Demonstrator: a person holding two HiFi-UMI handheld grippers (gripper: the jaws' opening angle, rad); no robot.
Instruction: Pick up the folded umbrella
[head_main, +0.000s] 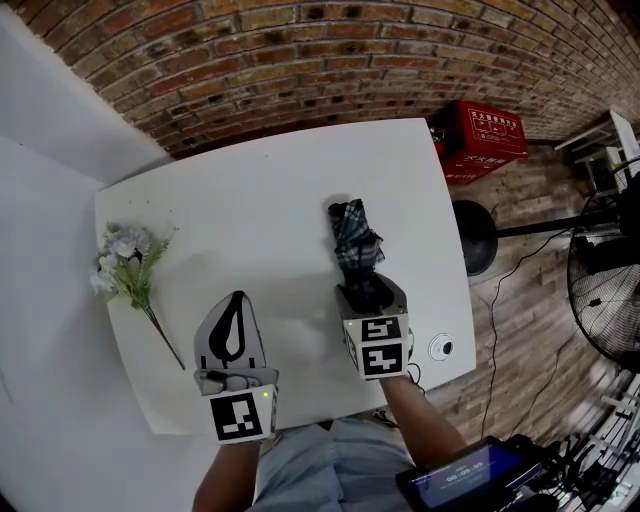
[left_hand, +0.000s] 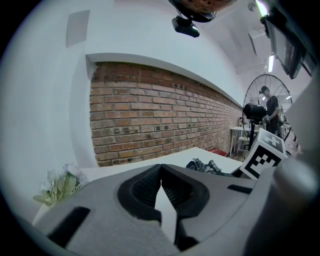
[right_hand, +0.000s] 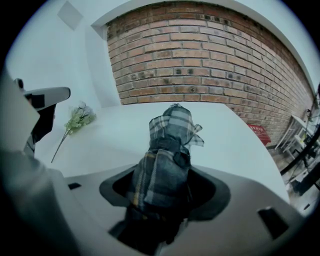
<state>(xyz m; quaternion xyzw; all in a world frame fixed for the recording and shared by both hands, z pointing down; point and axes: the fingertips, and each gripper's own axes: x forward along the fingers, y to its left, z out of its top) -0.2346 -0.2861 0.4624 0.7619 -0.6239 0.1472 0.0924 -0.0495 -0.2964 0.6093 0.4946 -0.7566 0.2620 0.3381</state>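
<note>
The folded umbrella (head_main: 354, 240), dark plaid fabric, lies on the white table (head_main: 270, 190) right of centre, pointing away from me. My right gripper (head_main: 365, 290) sits over its near end, and both jaws touch the fabric bundle (right_hand: 167, 145) between them, shut on it. The umbrella still rests on the table. My left gripper (head_main: 237, 296) hovers to the left near the front edge, with its tips meeting and nothing held (left_hand: 161, 169). From the left gripper view the umbrella (left_hand: 205, 166) shows to the right.
A bunch of pale artificial flowers (head_main: 125, 262) lies at the table's left. A small round white object (head_main: 441, 347) sits by the front right corner. Off the table to the right are a red box (head_main: 485, 135) and a standing fan (head_main: 605, 290). A brick wall runs behind.
</note>
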